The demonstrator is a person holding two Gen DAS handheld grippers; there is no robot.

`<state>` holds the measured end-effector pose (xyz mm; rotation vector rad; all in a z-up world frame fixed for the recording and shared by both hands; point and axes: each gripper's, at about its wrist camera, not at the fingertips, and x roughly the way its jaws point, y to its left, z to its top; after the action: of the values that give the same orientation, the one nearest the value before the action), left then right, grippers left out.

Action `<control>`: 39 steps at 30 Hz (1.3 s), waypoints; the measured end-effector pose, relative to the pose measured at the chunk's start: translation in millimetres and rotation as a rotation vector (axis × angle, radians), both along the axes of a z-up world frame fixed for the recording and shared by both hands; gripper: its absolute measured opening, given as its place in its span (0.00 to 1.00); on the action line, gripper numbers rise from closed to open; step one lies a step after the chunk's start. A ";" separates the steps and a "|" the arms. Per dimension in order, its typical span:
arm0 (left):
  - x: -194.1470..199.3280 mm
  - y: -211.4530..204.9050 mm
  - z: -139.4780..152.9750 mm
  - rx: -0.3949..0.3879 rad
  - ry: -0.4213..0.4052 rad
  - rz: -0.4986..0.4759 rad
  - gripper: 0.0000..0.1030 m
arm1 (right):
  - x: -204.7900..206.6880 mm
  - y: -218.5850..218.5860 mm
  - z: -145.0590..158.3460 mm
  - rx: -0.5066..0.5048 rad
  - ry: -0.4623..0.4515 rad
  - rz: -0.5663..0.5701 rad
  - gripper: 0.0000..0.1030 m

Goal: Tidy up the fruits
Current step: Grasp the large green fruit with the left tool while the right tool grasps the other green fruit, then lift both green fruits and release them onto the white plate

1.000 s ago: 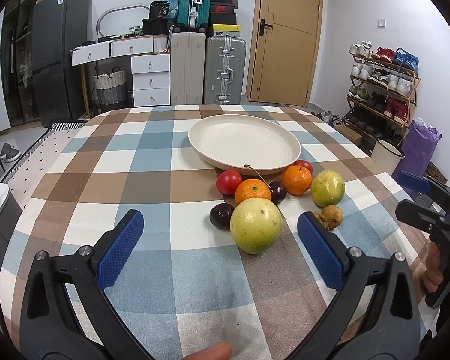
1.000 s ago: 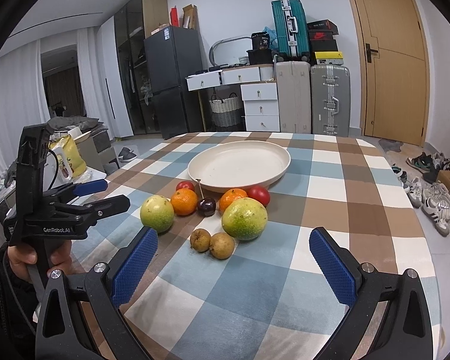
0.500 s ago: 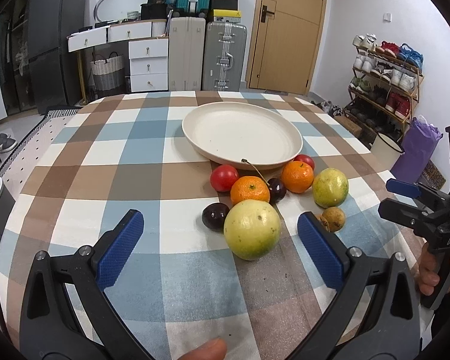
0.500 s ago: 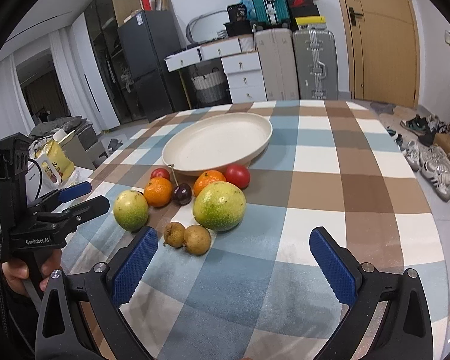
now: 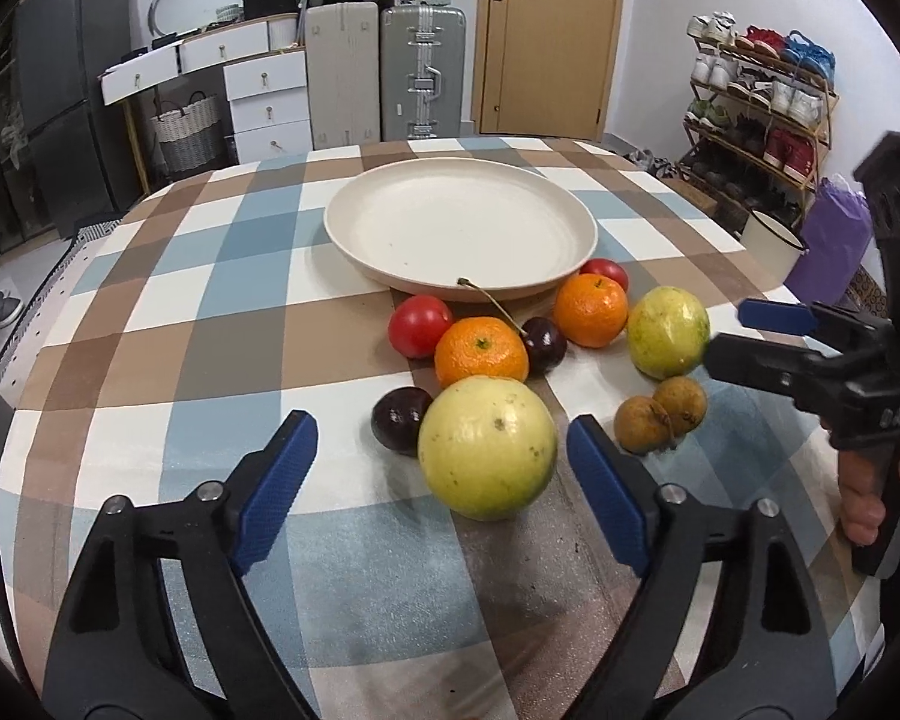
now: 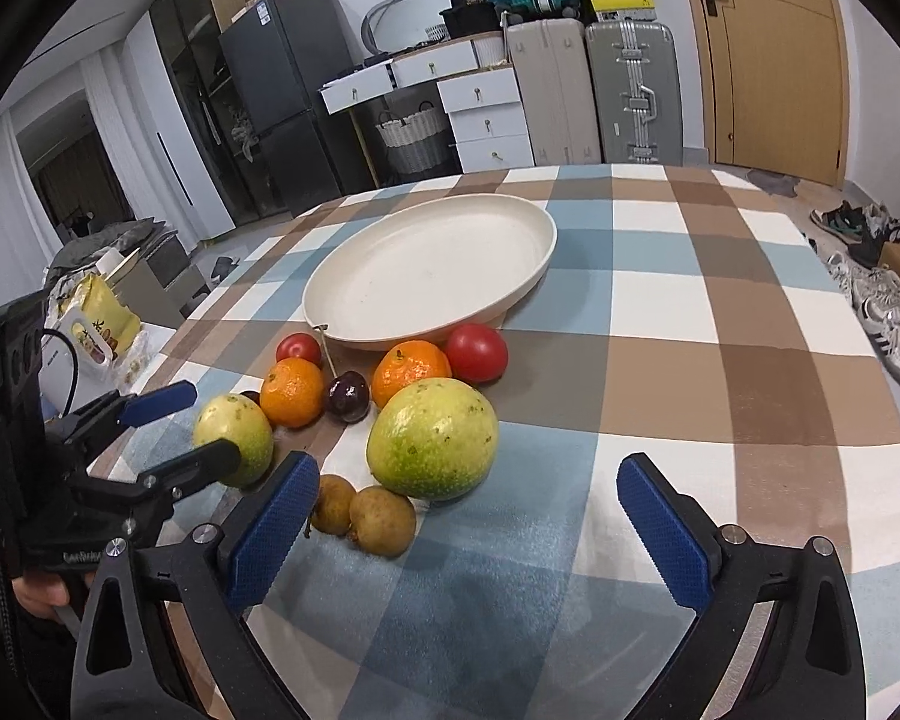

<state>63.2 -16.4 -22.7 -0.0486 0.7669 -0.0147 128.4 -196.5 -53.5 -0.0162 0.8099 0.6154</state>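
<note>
Blue-padded left gripper [image 5: 438, 462], jaws just narrowing but clear of the yellow-green guava [image 5: 487, 447] ahead of them; right gripper [image 6: 468, 510] spread wide, empty. Beyond on the checked tablecloth [image 5: 210, 324]: longans [image 5: 660, 414], oranges [image 5: 480, 354], tomatoes [image 5: 420, 325], then cream plate [image 5: 459, 228].

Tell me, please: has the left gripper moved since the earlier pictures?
Yes. The left gripper has moved forward, toward the cream plate and nearest yellow-green fruit, and its jaws have just been closing, though not yet touching it.
</note>
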 end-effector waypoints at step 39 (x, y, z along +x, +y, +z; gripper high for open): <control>-12.5 10.3 29.5 -0.140 -0.076 -0.051 0.45 | 11.3 4.4 2.4 0.140 0.043 0.049 0.51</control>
<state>50.7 -6.1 6.8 -0.1609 0.6901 -0.1186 139.8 -192.0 -51.1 0.1059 0.8085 0.7196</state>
